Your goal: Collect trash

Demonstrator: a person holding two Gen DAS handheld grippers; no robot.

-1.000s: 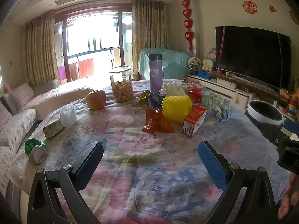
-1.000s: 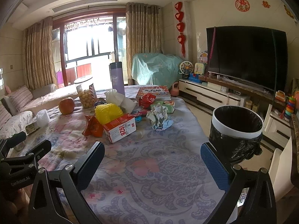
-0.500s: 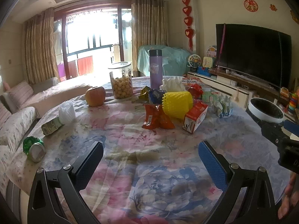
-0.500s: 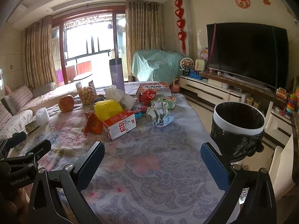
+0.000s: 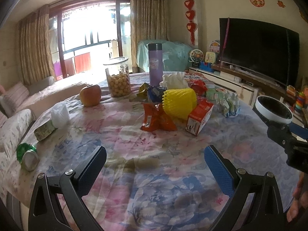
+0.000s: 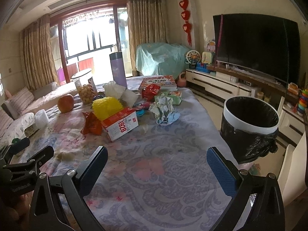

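Both wrist views have crept slightly closer to the clutter since a second ago; nothing on the table (image 5: 134, 173) has shifted. Trash sits mid-table on the floral cloth: orange snack wrapper (image 5: 157, 118) crumpled, touching the yellow foam fruit net (image 5: 180, 101); red-and-white carton (image 6: 120, 123) on its side, printed "1928", just beside both; crumpled paper wad (image 6: 163, 108) white-green-blue, nearer the right edge; red wrapper (image 6: 151, 91) and small yellow and blue wrappers behind the net, details too small to tell. Green can (image 5: 27, 155) lies on its side at the near left edge, green pack (image 5: 45, 130) and white foam net (image 5: 59, 113) beyond it. Apple (image 5: 90, 95), snack jar (image 5: 118, 81), purple flask (image 5: 155, 64), tissues (image 5: 174, 79) and book (image 6: 158, 81) toward the far edge. Bin (image 6: 250, 123), white rim, black liner, stands off the right edge, looks empty. Left gripper (image 5: 155, 163) spread wide, holding nothing, hovering over bare cloth at the near edge. Right gripper (image 6: 156, 164) also wide apart, empty, over bare cloth at the near edge, bin to its right.
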